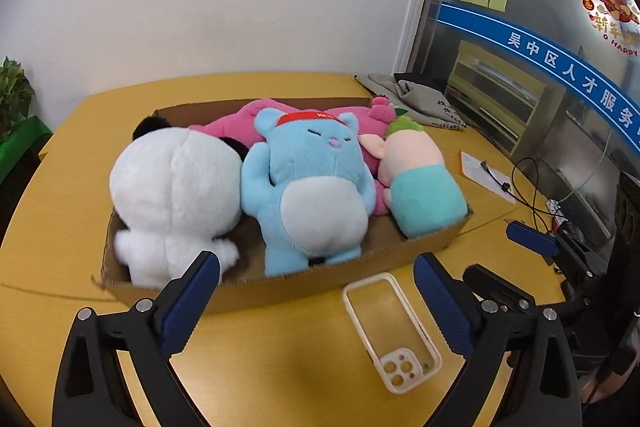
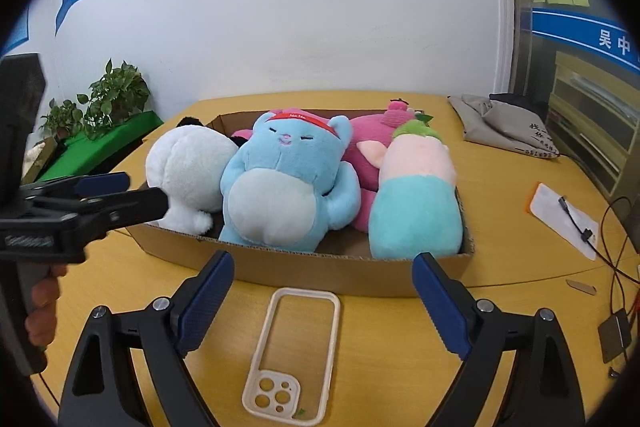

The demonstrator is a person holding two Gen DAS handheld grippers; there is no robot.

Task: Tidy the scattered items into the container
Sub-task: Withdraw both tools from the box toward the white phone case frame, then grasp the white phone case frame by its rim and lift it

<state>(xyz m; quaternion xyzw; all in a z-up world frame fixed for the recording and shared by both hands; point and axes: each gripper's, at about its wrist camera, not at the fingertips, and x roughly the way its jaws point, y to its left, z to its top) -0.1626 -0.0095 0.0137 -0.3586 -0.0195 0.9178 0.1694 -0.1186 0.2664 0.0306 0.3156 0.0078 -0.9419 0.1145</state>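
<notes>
The left gripper [image 1: 316, 291] and right gripper [image 2: 322, 291] hover empty, jaws wide. The phone case [image 2: 294, 355] lies on the table [image 2: 380, 367] between the right gripper's fingers, just before the cardboard box [image 2: 320, 273] of plush toys.

Took the shallow brown cardboard box [image 2: 320, 267] as landmark, on the round yellow wooden table [image 2: 400, 367]. Inside it, at the left, sat the white plush panda [image 2: 188, 167]; in the middle, the blue plush cat with a red headband [image 2: 280, 183]; behind that, the pink plush toy [image 2: 368, 143]; at the right, the pink-and-teal cylindrical plush [image 2: 416, 203]. Just before the box lay the clear cream-rimmed phone case [image 2: 292, 355]; well behind and right, the folded grey cloth bag [image 2: 500, 127]; right, the white paper sheet [image 2: 560, 215].
</notes>
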